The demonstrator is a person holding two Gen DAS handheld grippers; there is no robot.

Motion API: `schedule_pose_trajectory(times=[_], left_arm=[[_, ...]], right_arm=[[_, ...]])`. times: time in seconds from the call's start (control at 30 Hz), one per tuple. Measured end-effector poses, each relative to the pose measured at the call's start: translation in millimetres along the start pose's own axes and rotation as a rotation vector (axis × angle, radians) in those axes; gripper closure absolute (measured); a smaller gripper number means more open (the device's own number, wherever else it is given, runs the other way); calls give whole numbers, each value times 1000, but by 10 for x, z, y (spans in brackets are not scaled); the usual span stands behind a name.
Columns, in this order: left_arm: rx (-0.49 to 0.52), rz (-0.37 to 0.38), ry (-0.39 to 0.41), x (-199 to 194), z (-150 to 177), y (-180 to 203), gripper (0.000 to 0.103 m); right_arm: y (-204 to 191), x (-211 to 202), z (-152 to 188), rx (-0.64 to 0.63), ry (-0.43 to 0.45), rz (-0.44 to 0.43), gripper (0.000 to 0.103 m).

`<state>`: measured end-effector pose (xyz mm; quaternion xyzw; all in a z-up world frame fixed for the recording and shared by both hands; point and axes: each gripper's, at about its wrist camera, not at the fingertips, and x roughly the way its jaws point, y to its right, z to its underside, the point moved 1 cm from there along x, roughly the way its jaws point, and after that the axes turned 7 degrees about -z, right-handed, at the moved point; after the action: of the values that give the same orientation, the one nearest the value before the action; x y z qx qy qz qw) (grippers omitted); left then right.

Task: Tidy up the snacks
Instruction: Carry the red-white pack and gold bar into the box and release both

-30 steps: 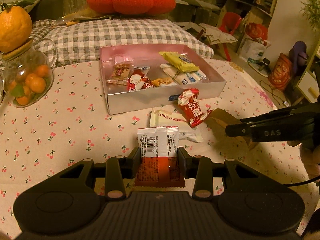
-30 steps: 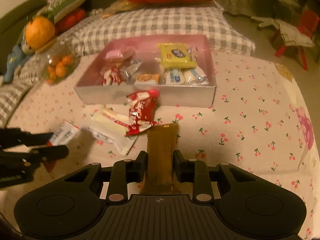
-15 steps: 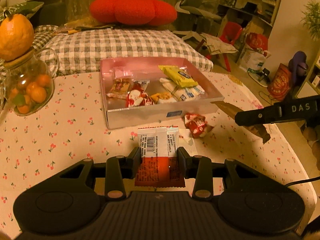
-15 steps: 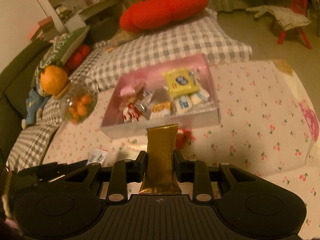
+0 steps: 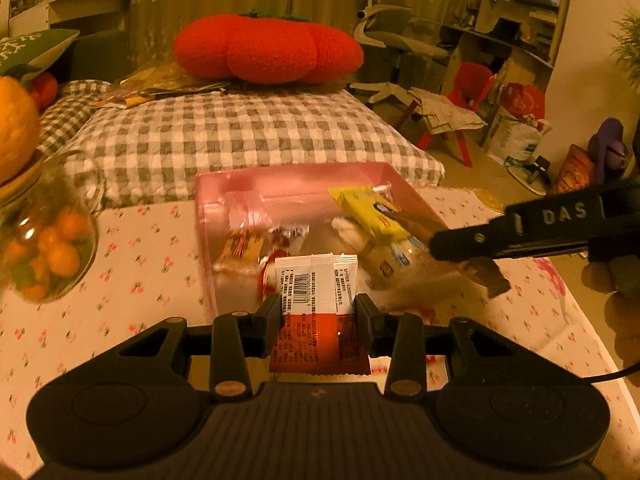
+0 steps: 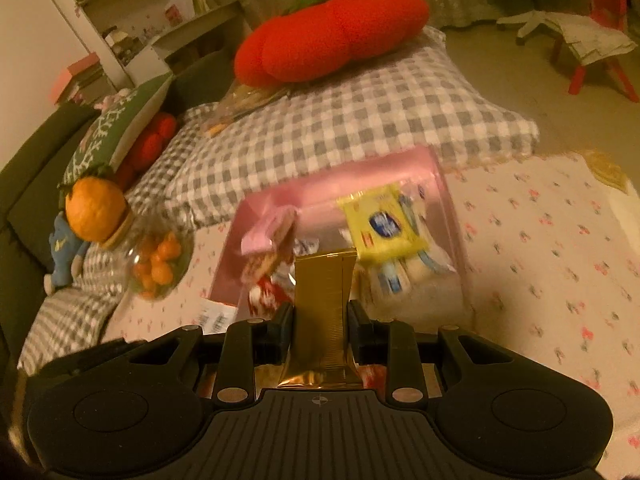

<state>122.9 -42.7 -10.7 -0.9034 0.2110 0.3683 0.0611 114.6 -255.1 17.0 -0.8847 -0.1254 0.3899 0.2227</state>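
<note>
Red-and-white barcoded packet (image 5: 318, 312) and crimped gold packet (image 6: 323, 316), each clamped in tongs

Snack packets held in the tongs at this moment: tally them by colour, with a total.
red-and-white packet: 1, clamped in the left tongs
gold packet: 1, clamped in the right tongs
Total: 2
</note>
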Motion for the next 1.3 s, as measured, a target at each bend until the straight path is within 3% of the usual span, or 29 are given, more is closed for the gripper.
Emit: schedule_pose_trajectory(times=[0.6,1.1,1.17,1.3], left_arm=[[7,26,-38,645,-262,63,66],[25,22,-18,693,-304,54,61],[29,20,-11,686,-308,58,49],[33,23,-1,664,-313,68,39]], right_arm=[[78,785,-474,-79,-19,27,75],[134,956,-480,-81,8,47,73],[120,952,-492,-78,4,51,65],[68,900,-491,-101,19,60,46]])
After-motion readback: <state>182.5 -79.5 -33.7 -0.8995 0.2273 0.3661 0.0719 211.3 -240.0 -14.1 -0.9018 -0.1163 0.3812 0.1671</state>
